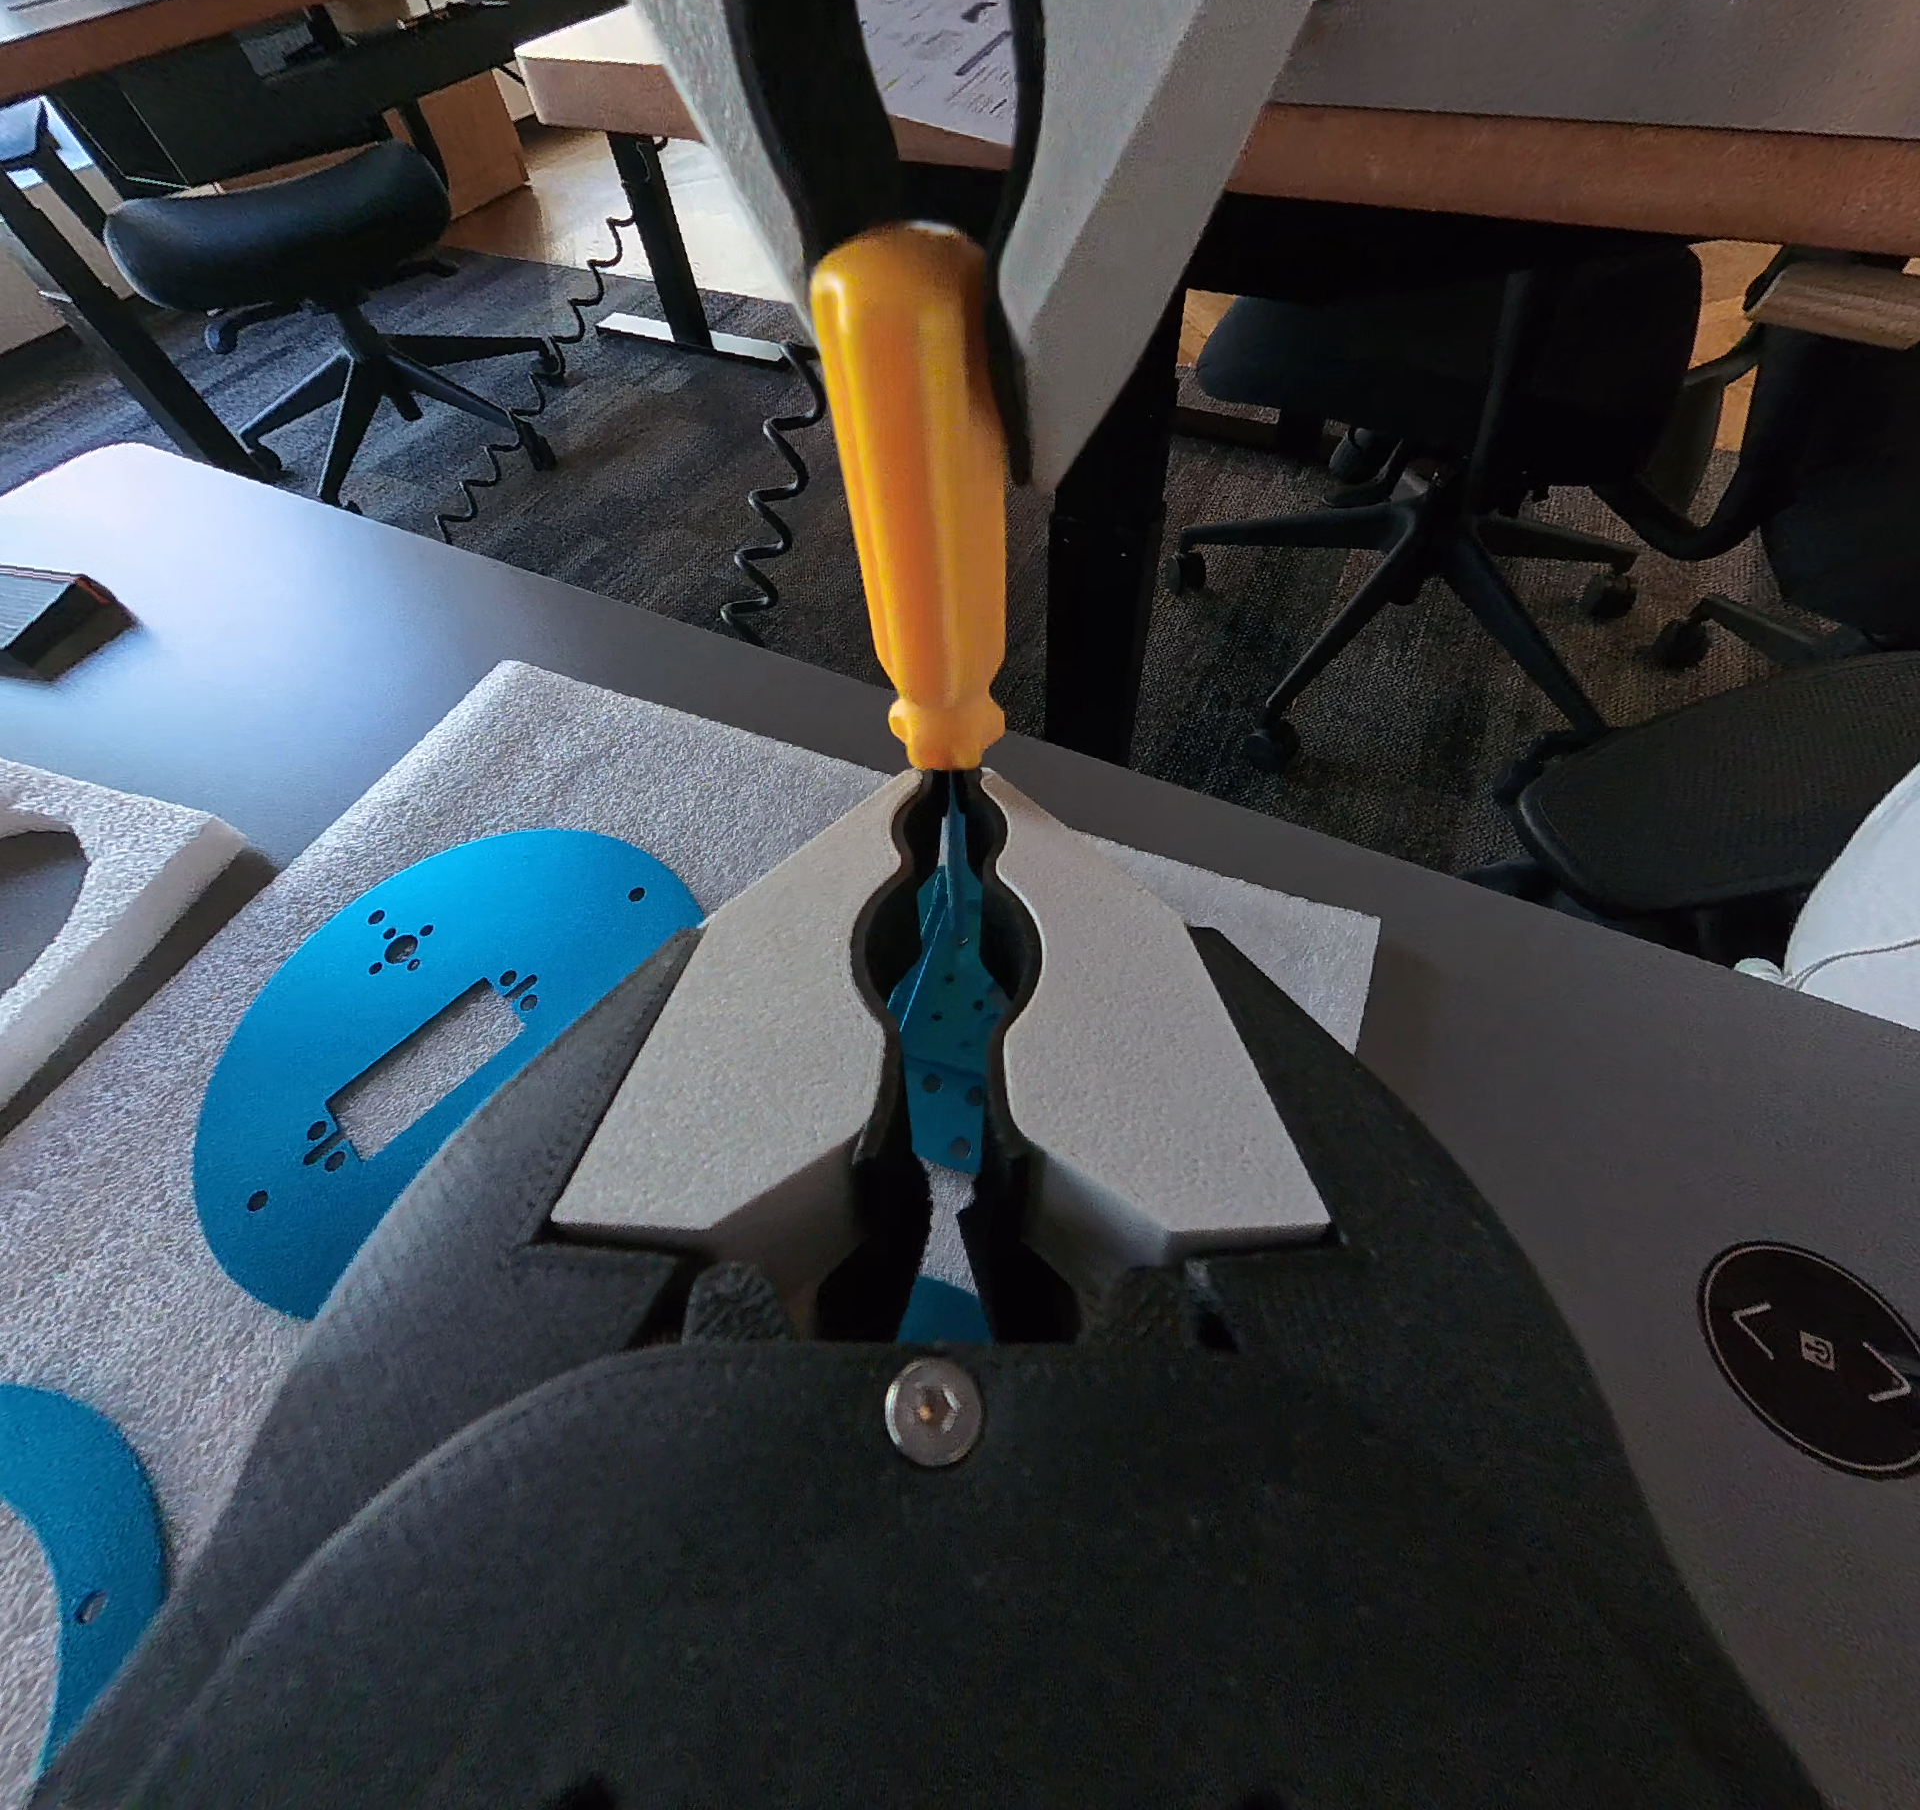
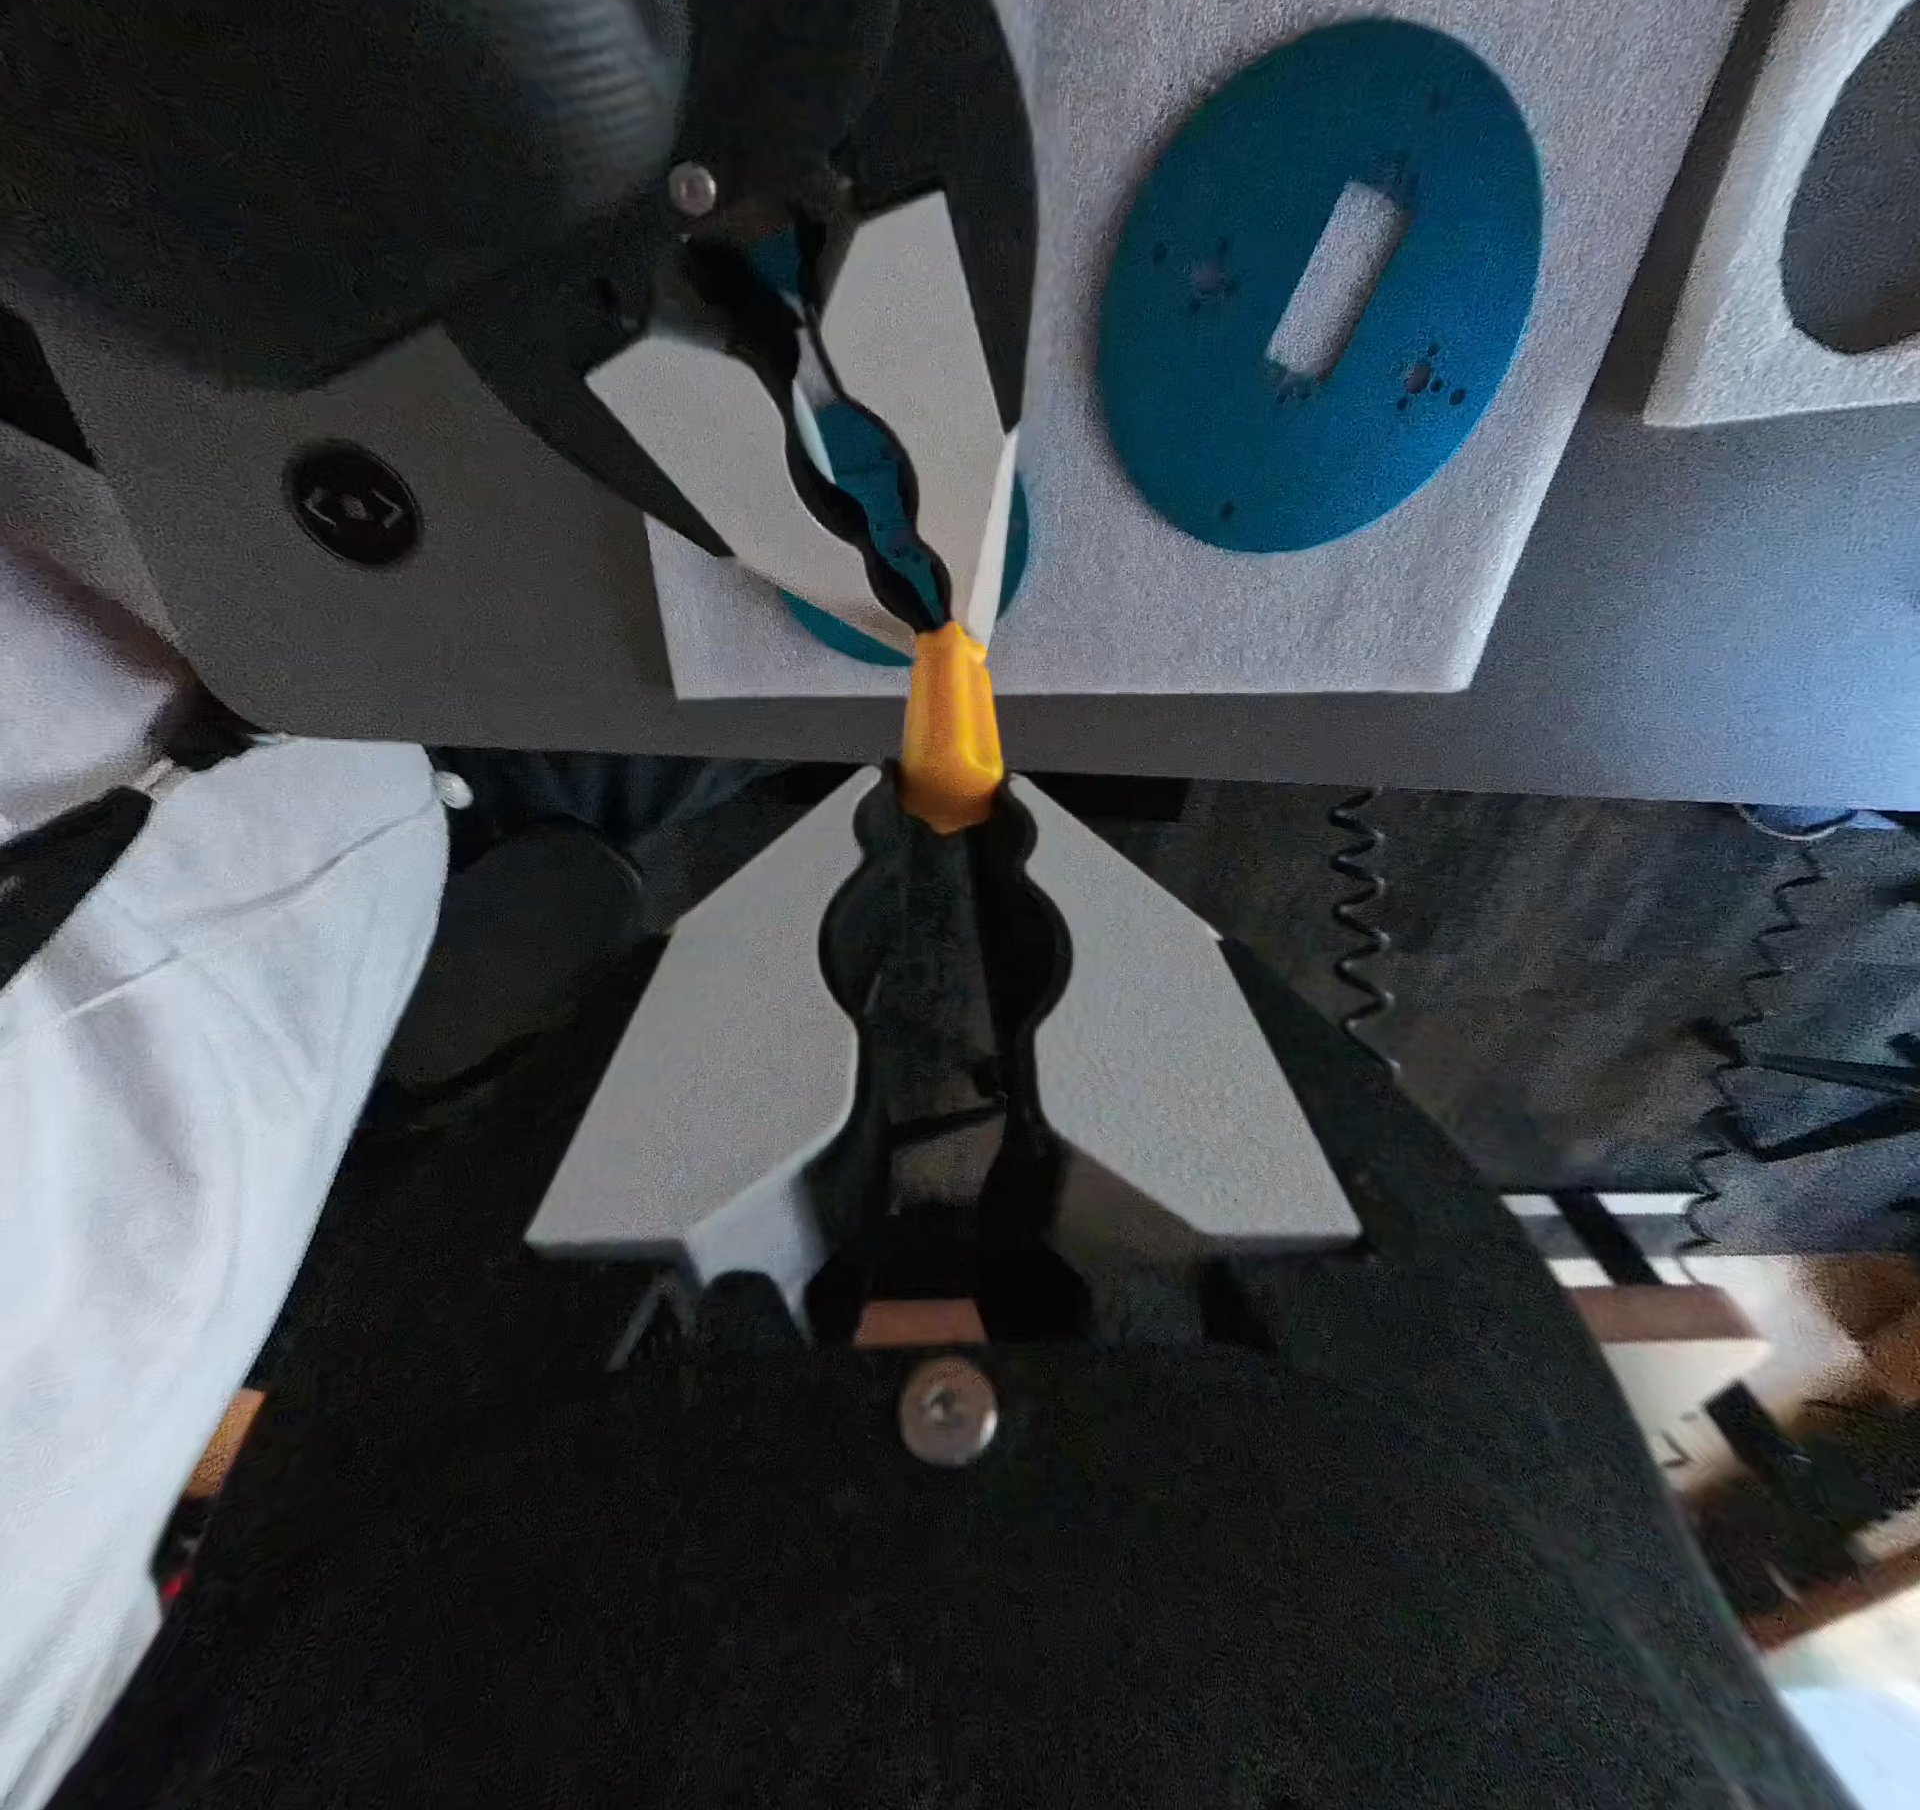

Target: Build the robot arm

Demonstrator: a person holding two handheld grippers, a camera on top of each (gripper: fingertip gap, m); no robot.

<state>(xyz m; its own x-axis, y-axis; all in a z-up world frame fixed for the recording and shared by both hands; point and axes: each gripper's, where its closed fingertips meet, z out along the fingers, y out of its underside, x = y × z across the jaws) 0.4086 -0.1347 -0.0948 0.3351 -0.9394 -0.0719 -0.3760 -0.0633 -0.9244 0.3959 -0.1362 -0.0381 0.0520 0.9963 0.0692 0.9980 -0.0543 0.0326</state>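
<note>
My left gripper (image 1: 948, 784) is shut on a small blue perforated bracket (image 1: 940, 1064) and holds it above a white foam sheet (image 1: 582, 752). My right gripper (image 2: 948, 794) is shut on the orange handle of a screwdriver (image 2: 948, 732). In the left wrist view the screwdriver (image 1: 914, 472) hangs down from the right gripper (image 1: 914, 358), and its lower end meets the left gripper's fingertips. In the right wrist view the left gripper (image 2: 940, 617) and the bracket (image 2: 883, 503) sit just ahead of the handle. The screwdriver's shaft is hidden between the jaws.
A blue oval plate (image 1: 416, 1054) with a rectangular slot lies on the foam; it also shows in the right wrist view (image 2: 1320, 285). Another blue plate (image 1: 73, 1532) lies nearer. The grey table (image 1: 312, 565) carries a round black control (image 1: 1813, 1355) and a black box (image 1: 52, 617). Office chairs (image 1: 343, 233) stand beyond the table edge.
</note>
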